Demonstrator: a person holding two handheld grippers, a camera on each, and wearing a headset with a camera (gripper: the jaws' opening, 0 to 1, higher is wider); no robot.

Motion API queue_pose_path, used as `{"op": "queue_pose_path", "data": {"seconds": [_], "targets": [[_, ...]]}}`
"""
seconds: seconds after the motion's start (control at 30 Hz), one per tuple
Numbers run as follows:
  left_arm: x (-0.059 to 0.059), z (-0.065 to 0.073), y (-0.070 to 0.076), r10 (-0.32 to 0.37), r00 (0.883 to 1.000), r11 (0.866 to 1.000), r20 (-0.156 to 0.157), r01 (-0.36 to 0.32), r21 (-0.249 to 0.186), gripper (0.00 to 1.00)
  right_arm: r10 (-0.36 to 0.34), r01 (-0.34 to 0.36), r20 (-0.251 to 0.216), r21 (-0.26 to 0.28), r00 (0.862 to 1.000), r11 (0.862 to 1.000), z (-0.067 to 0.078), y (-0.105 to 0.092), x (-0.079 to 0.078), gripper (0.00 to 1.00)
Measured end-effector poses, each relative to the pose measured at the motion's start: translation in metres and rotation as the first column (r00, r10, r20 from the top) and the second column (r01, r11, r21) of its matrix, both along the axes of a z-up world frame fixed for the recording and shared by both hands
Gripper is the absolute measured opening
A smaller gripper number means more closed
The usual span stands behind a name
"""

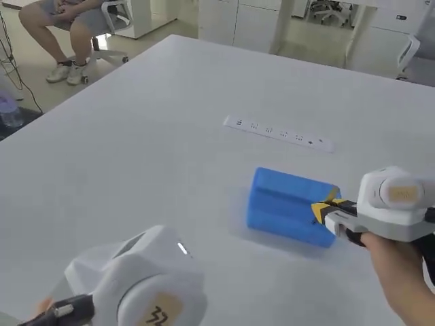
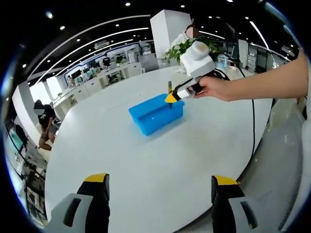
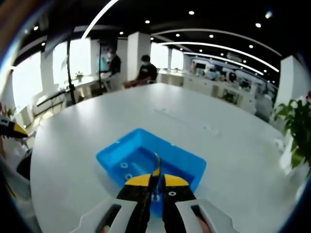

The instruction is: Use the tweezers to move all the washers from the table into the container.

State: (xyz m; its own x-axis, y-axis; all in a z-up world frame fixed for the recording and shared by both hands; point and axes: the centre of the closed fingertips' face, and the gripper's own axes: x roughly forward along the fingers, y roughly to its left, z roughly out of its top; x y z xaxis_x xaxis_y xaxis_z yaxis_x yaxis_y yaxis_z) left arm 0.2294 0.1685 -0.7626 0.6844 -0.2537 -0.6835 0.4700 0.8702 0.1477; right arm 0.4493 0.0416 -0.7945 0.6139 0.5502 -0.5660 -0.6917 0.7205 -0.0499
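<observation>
Right gripper (image 3: 156,181) is squeezing its yellow-tipped jaws together on the tweezers (image 3: 156,166). They are sticking up out of the gap between the jaws, with the thin curved tip pointing over the open inside of the blue container (image 3: 141,155). At least two washers (image 3: 128,165) are lying flat on the container's floor, towards its left side in the right gripper view. Whether the tweezers are carrying one at the tip is too small to tell. A hand (image 2: 216,89) is holding this gripper at the container's right end in the head view.

Left gripper (image 2: 160,201) is hovering low over the white table (image 2: 146,165) with its jaws standing wide apart, well away from the container. In the head view it is sitting at the lower left, nearer the person. A white power strip (image 1: 279,132) is lying on the table beyond the container. A seated person (image 1: 68,27) is showing past the table's far left edge.
</observation>
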Motion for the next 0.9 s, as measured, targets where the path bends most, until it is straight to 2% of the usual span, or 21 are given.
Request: {"op": "queue_pose_path", "data": {"seconds": [0.1, 0.33, 0.43, 0.53, 0.6, 0.63, 0.7, 0.8, 0.9], "targets": [[0.003, 0.003, 0.002, -0.005, 1.0, 1.0, 0.007, 0.005, 0.007, 0.88, 0.001, 0.0, 0.001, -0.02, 1.0, 1.0, -0.005, 0.0, 0.003, 0.04], [0.012, 0.013, -0.001, -0.04, 0.999, 0.999, 0.032, 0.039, 0.016, 0.83, -0.006, 0.005, -0.012, -0.016, 1.0, 1.0, -0.005, -0.003, 0.001, 0.04], [0.017, 0.021, -0.007, -0.073, 0.996, 0.997, 0.056, 0.073, 0.011, 0.79, -0.001, 0.001, -0.002, -0.004, 1.0, 1.0, 0.004, -0.002, -0.003, 0.04], [0.021, 0.03, -0.014, -0.098, 0.992, 0.995, 0.079, 0.099, -0.003, 0.74, 0.02, -0.02, 0.045, -0.002, 0.999, 1.0, 0.021, -0.001, -0.009, 0.04], [0.024, 0.034, -0.018, -0.117, 0.989, 0.993, 0.086, 0.118, -0.012, 0.71, 0.034, -0.035, 0.06, 0.014, 0.998, 0.999, 0.033, 0.002, -0.016, 0.04], [0.026, 0.037, -0.022, -0.135, 0.986, 0.99, 0.093, 0.137, -0.015, 0.68, 0.048, -0.049, 0.082, 0.018, 0.995, 0.999, 0.042, 0.003, -0.021, 0.04], [0.029, 0.042, -0.027, -0.166, 0.981, 0.986, 0.103, 0.168, -0.012, 0.65, 0.079, -0.08, 0.113, 0.004, 0.99, 0.997, 0.054, 0.005, -0.031, 0.04], [0.033, 0.048, -0.034, -0.204, 0.972, 0.978, 0.117, 0.208, -0.017, 0.58, 0.13, -0.13, 0.132, -0.008, 0.983, 0.992, 0.063, 0.011, -0.051, 0.04], [0.037, 0.055, -0.04, -0.241, 0.962, 0.969, 0.131, 0.245, -0.013, 0.51, 0.177, -0.171, 0.15, -0.049, 0.973, 0.984, 0.066, 0.013, -0.071, 0.04]]}}
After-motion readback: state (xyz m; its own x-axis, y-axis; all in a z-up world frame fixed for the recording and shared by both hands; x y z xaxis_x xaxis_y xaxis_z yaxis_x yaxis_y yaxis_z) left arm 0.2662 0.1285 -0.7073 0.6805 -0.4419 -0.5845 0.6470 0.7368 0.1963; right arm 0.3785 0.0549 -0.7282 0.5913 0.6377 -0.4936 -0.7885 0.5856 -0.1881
